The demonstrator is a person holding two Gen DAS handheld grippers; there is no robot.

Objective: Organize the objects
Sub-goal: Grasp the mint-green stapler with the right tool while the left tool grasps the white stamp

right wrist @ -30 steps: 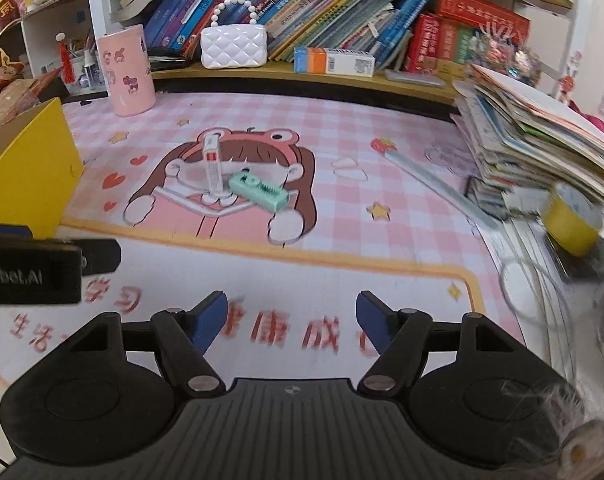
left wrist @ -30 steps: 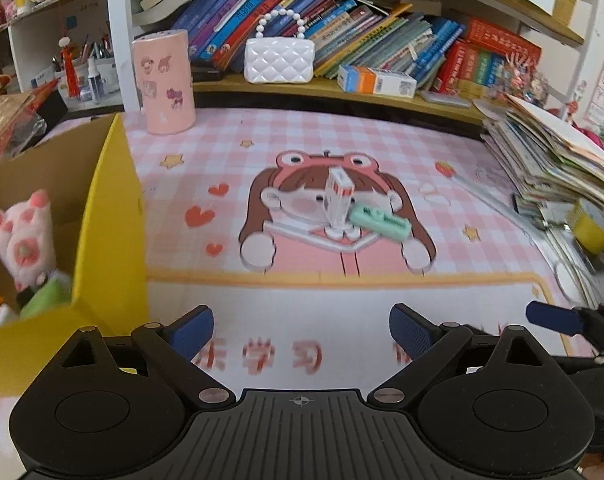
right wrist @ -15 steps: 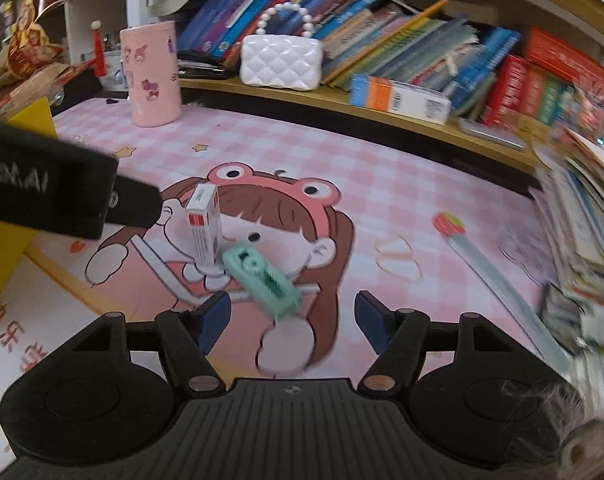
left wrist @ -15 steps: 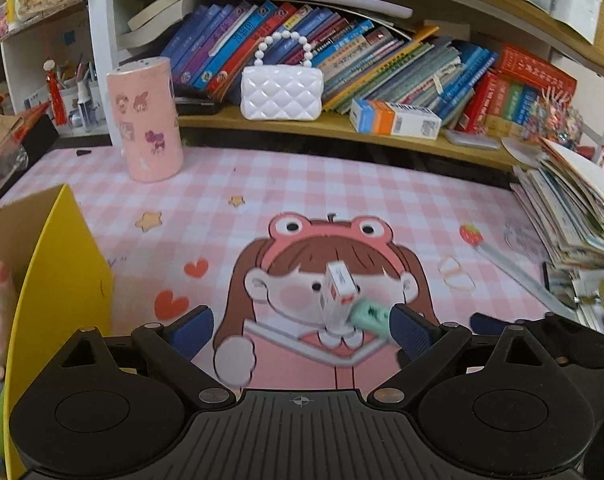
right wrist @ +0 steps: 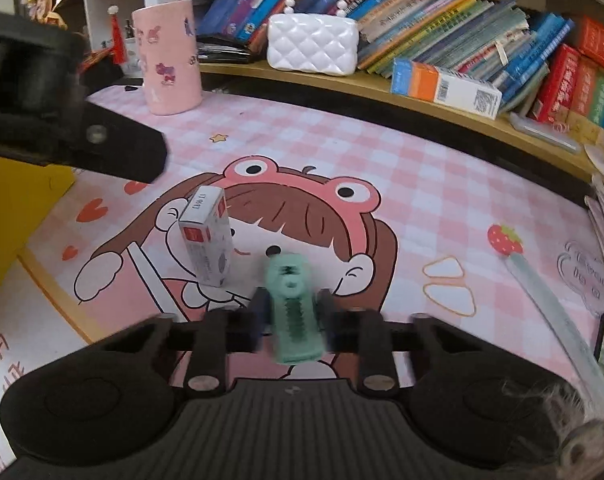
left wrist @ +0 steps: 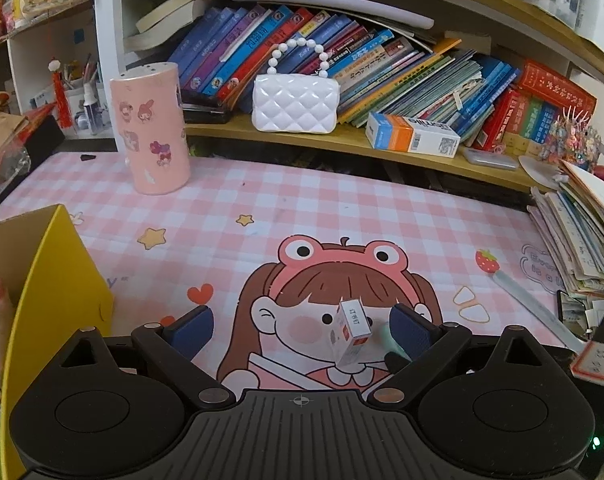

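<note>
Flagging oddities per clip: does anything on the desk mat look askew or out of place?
Only the small white box stands out: it stands on end on the mat, leaning slightly. Otherwise, the right tongs are shut on the green stapler, and the left tongs are open.

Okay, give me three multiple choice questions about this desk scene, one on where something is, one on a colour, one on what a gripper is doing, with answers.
1. Where is the white quilted purse?
A. on the wooden shelf
B. in the yellow box
C. on the paper stack

2. What colour is the stapler?
A. red
B. mint green
C. black

3. What state is the right gripper in?
A. wide open
B. shut on nothing
C. shut on the stapler

Answers: 1 A, it stands before the books on the shelf. 2 B, its body is pale green. 3 C, both fingers press against its sides.
</note>
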